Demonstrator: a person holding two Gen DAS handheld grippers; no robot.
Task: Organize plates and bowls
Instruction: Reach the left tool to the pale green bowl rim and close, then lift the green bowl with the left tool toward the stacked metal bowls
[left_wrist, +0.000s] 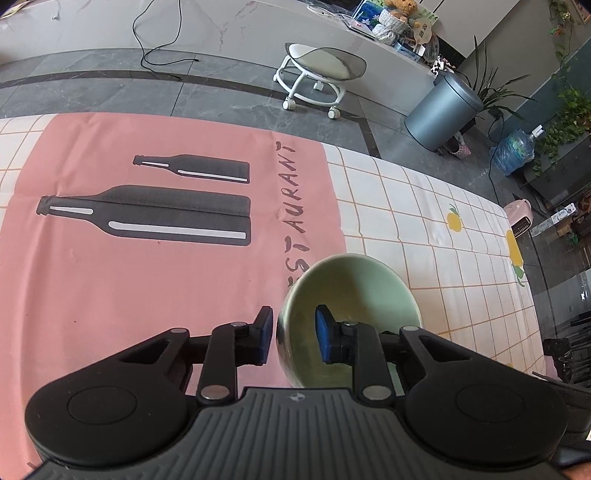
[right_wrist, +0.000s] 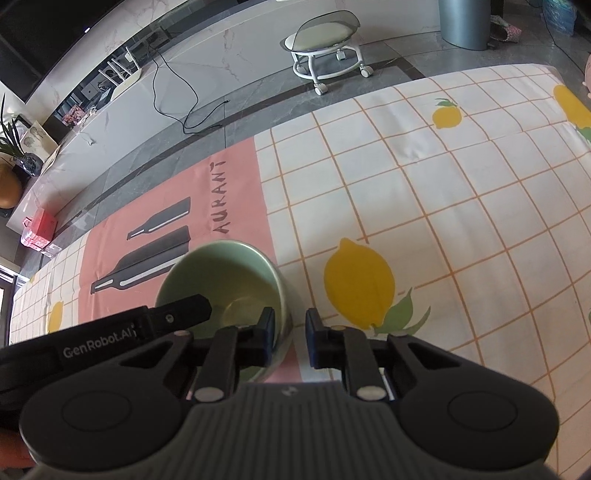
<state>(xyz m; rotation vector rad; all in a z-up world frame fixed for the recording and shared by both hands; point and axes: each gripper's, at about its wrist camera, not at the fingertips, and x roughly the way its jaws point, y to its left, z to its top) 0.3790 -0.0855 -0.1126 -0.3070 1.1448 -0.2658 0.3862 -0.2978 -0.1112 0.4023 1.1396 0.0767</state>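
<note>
Bowl (left_wrist: 354, 295): pale green glazed ceramic, deep, glossy inside, standing upright on the pink RESTAURANT panel (left_wrist: 147, 258) beside the seam with the lemon-check tablecloth (right_wrist: 443, 203). Left gripper (left_wrist: 293, 334): jaws spread astride the bowl's left wall, one pad inside, one outside, not pressed. Right gripper (right_wrist: 290, 332): jaws likewise spread over the opposite wall, left pad inside. Cloth lies bare toward the far table edge; white stool (left_wrist: 319, 77) stands on the floor beyond.

Home living room: tablecloth-covered table (right_wrist: 424, 192), rolling stool (left_wrist: 317, 74), houseplants (left_wrist: 561, 122), water jug (left_wrist: 515, 151).
</note>
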